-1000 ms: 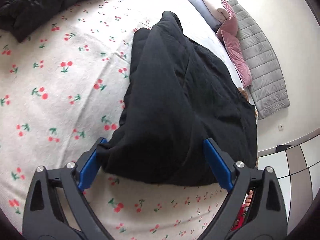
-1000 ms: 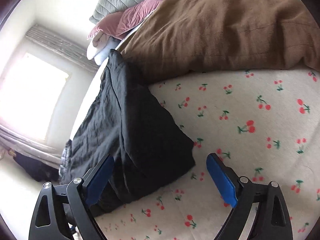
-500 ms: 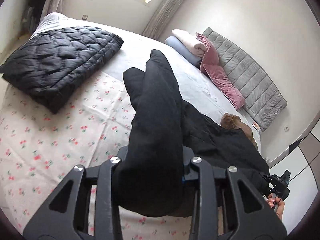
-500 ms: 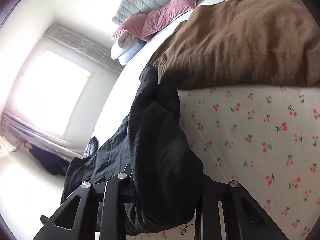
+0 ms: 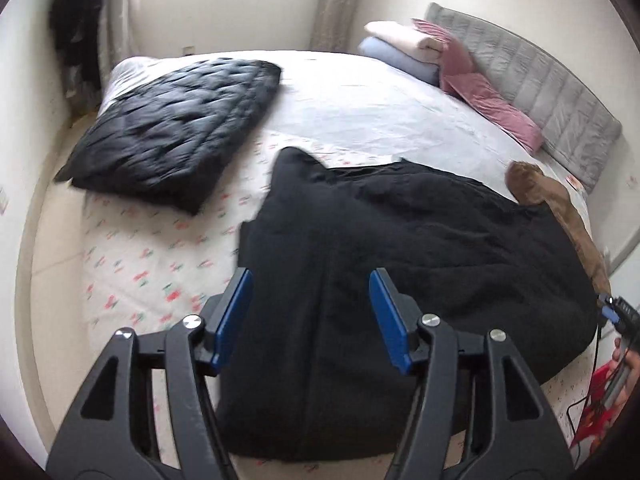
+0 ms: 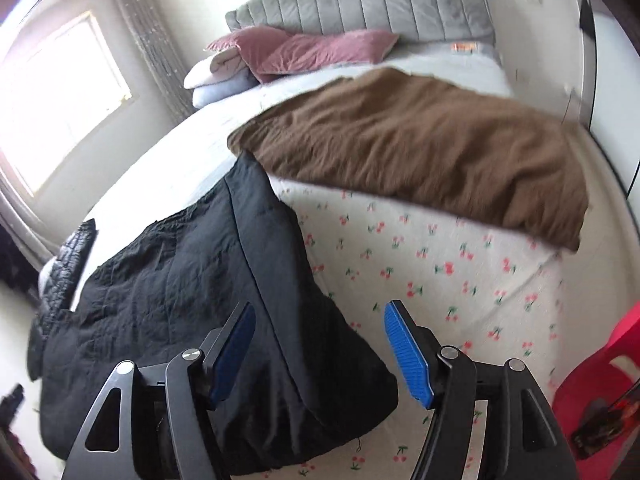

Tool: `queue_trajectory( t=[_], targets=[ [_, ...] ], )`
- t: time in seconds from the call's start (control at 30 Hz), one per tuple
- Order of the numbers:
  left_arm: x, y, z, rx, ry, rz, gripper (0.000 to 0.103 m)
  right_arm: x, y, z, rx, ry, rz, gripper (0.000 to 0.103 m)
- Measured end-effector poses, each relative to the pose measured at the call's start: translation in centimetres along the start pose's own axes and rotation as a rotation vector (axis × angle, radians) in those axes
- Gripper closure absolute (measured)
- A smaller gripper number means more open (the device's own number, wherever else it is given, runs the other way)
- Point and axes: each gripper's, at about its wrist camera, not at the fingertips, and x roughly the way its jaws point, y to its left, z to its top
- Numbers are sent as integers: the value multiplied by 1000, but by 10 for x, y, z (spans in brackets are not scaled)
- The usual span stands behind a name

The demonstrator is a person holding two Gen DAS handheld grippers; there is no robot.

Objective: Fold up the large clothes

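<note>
Now | left gripper [image 5: 310, 316], right gripper [image 6: 320, 350] opening, unloaded | black garment [image 5: 400, 264] near bed's [image 5: 360, 96] edge

Black garment [image 5: 400, 248] folded on bed

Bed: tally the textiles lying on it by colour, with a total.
Black: 2, garment and quilted jacket
Brown: 1, garment
Pink: 1, cushion
Pale folded stack: 2, white on blue
Total: 6
</note>
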Motion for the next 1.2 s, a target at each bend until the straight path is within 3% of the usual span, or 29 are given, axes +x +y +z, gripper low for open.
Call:
queue_trajectory(
  t=[0.07, 0.2, 0.27, 0.33, 0.4, 0.47, 0.5, 0.57, 0.63, 0.7, 0.83, 0.97, 1.2],
  targets=[
    [32, -29, 19, 69, 36, -74, 41, -5, 20, 3, -73, -57, -45, 33],
    [104, -54, 48, 102, 108, -116, 41, 16, 58, 7, -198, -85, 51, 33],
    [137, -49, 58, 92, 152, -84, 41, 45, 74, 12, -251, -70, 113, 33],
    [161, -29, 61, 86, 161, 19, 42, 69, 78, 10, -261, -21, 136, 33],
    [174, 8, 61, -7, 178, 78, 42, 94, 74, 9, -262, 18, 96, 33],
    [175, 49, 60, -175, 182, 75, 42, 106, 62, 6, -241, 15, 80, 33],
    [173, 64, 58, -228, 177, 66, 42, 108, 56, 6, -217, 12, 62, 33],
    [165, 82, 54, -280, 199, 183, 42, 103, 44, 7, -172, 9, 24, 33],
    [150, 91, 49, -310, 198, 140, 42, 94, 38, 7, -154, 18, -17, 32],
    [127, 87, 44, -281, 179, 133, 40, 80, 33, 5, -137, 31, -3, 32],
    [69, 63, 23, -195, 114, 141, 19, 31, 34, -3, -140, 3, 28, 30],
    [24, 43, 2, -170, 111, 80, 12, -25, 45, -19, -170, -33, 67, 24],
    [-45, 8, -50, -172, 100, 46, 7, -106, 65, -67, -209, -35, 150, 16]
  ],
)
